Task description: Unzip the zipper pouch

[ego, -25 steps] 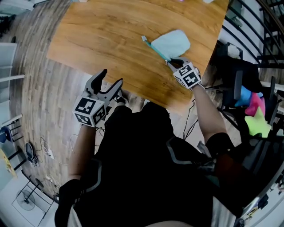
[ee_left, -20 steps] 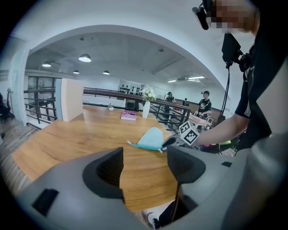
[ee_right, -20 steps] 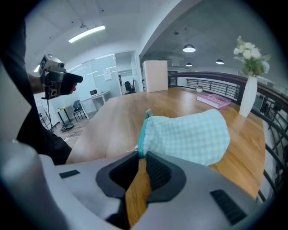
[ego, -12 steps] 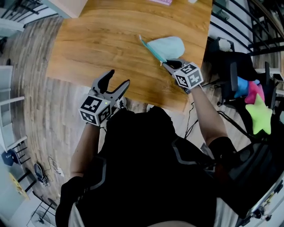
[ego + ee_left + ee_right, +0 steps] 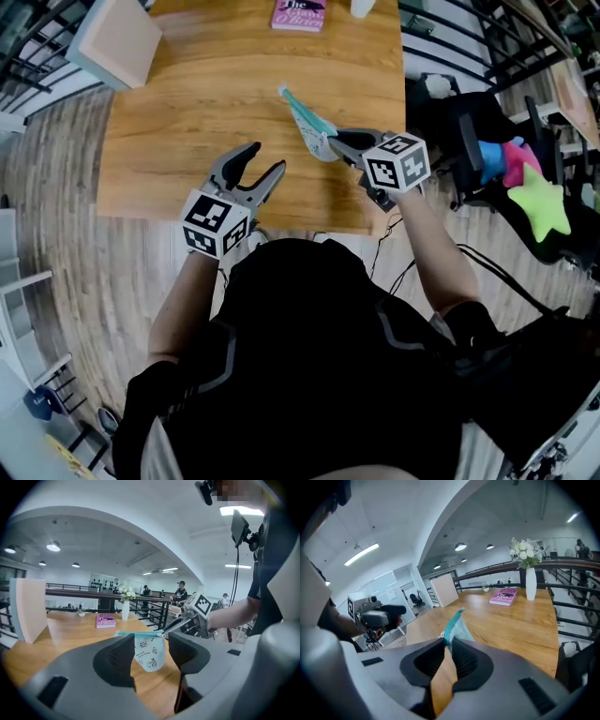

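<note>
Pouch (image 5: 312, 129) in pale blue hangs from the right hand-held gripper (image 5: 339, 142). It is up over the table (image 5: 187, 103) by the right edge, close to the near right corner. The pouch has a teal zipper (image 5: 139, 633) along its top and small dark pictures on its side. The right hand-held gripper has its jaws pressed nearly together, and they pinch the pouch at one end of the zipper. I cannot tell if they hold the pull tab or just the cloth beside it. The zipper runs out straight from the jaws toward the middle of the table. The rest of the pouch droops down under it. The zipper looks closed.

The left hand-held gripper (image 5: 255, 161) is over the near edge of the table, apart from the pouch. Its jaws are spread, but they are closing. Nothing is between them. In the left gripper view the pouch shows through the gap, farther off, and no pad touches it.

A pink book (image 5: 299, 14) lies at the far edge of the table. A white vase (image 5: 125, 611) with white flowers stands beside it, toward the right edge. A pale flat board (image 5: 117, 42) stands at the far left corner. Off the right edge sits a dark chair (image 5: 459, 122) with bright toys, and one is a green star (image 5: 544, 208).
</note>
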`<state>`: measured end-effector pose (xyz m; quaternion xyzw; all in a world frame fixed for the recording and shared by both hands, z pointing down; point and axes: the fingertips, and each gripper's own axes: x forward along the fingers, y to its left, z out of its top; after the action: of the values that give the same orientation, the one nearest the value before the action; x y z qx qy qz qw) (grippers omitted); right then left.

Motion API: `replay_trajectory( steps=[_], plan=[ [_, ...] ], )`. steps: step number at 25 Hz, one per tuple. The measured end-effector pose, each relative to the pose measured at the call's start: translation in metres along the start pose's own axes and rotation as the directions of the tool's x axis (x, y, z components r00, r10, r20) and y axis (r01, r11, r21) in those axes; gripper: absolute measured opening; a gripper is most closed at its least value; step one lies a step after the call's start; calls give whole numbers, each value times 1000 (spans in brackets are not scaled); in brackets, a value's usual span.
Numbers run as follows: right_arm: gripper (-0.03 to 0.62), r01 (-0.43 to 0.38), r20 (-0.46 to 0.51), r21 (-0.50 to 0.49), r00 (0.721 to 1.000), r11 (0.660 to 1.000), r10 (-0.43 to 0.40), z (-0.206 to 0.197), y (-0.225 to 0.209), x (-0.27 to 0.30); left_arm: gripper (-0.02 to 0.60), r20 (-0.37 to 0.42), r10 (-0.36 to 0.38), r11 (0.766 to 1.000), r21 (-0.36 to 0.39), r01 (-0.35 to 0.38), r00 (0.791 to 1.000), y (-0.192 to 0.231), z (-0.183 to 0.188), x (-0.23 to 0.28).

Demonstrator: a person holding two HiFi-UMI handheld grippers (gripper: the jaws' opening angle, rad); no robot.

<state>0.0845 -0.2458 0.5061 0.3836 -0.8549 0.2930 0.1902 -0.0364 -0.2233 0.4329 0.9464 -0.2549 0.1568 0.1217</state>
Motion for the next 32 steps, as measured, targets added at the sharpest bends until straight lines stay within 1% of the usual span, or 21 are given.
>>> replay_trajectory(
  steps=[4,9,12,15,19,21,24,26,29,30,31,32],
  plan=[
    [58,7,41,59,999,998,-9,21,22,-17,244,-3,-80,991,106,80,997,-12,12,9],
    [58,39,100,126,994,991,-52,46,44,-38,242,19,-166,972,174,160,986,-23,32,18],
    [58,69,120,163,989,984,-89,55,52,-49,224,19,-210,951,238,199,978,-32,42,23],
    [58,50,151,214,985,976,-84,60,64,-60,215,20,-247,925,301,230,969,-45,50,27],
    [58,34,190,279,978,960,-90,64,74,-75,213,37,-307,898,342,277,951,-60,60,29],
    [57,34,195,298,976,954,-96,64,77,-80,210,41,-314,877,395,274,949,-66,63,28],
    [58,36,196,309,975,950,-101,61,81,-89,202,32,-335,819,504,274,942,-82,65,28],
    [58,20,202,318,975,948,-89,60,85,-94,200,22,-342,788,552,274,939,-90,65,28],
    [58,19,194,305,978,952,-81,56,89,-99,177,19,-345,758,595,267,938,-99,66,28],
    [58,25,185,301,979,953,-84,54,89,-101,161,21,-346,749,608,263,938,-100,66,27],
    [58,27,175,298,981,954,-82,52,90,-101,127,22,-348,742,617,261,937,-102,67,26],
    [58,24,167,294,983,955,-76,51,90,-102,122,23,-349,737,624,260,937,-103,68,25]
  ],
)
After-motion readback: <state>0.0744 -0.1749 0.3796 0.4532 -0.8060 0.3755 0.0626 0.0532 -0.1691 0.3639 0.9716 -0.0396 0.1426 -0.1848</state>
